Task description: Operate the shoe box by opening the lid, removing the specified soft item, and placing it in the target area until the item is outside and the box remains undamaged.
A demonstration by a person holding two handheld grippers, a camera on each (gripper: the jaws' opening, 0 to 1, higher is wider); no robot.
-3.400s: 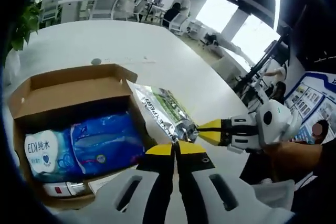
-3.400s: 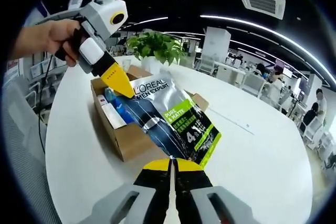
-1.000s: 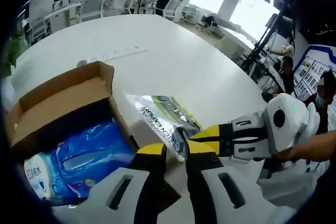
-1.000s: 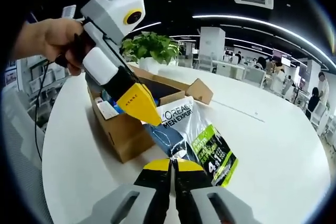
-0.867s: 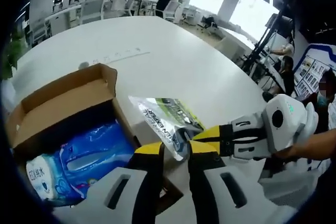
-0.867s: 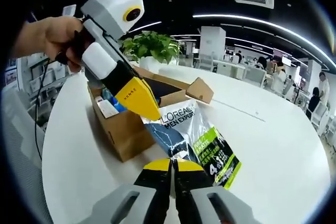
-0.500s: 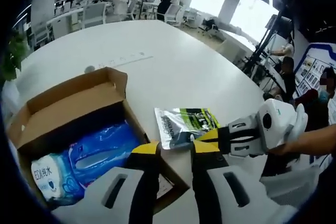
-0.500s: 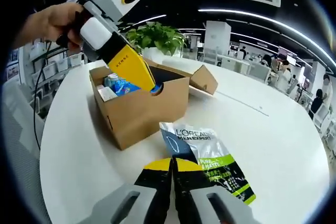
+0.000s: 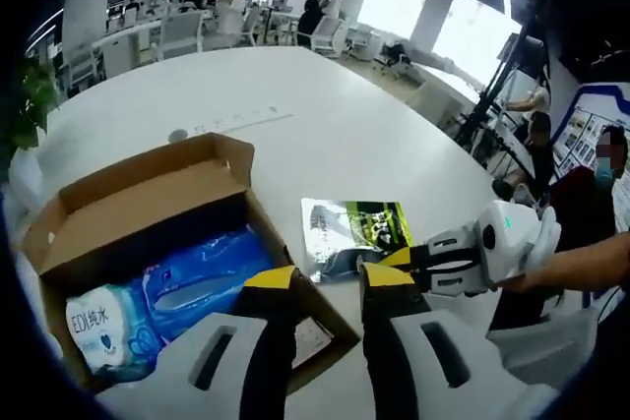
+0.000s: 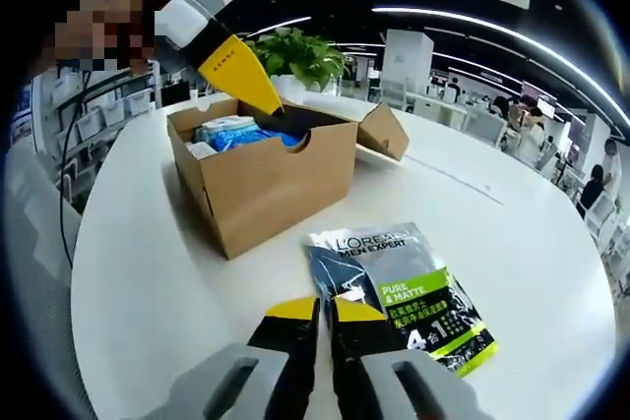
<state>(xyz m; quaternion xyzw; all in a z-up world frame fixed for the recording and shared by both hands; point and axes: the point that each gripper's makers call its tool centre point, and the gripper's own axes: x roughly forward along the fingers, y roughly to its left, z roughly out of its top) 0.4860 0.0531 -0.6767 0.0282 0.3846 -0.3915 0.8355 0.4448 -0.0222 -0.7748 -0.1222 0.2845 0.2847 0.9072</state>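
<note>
The pouch lies flat on the white table, outside the cardboard box and just beside its front wall. Its silver-and-black face reads "L'OREAL MEN EXPERT", and the green band below reads "PURE & MATTE" with a large "4" and "1"; the smaller lines of print are too fine to make out. In the left gripper view the same pouch shows its green end, but the lettering there is not legible. The box stands open with its lid flap folded back. Inside it lie a blue soft pack and a white-ended pack marked "EDI" with further characters that cannot be read with certainty. A white card at the near corner of the box is partly hidden behind the left gripper, whose yellow-tipped jaws stand apart with nothing between them. The right gripper has its jaws nearly together, with its tips at the near edge of the pouch; whether they pinch that edge cannot be told. A potted plant stands behind the box.
</note>
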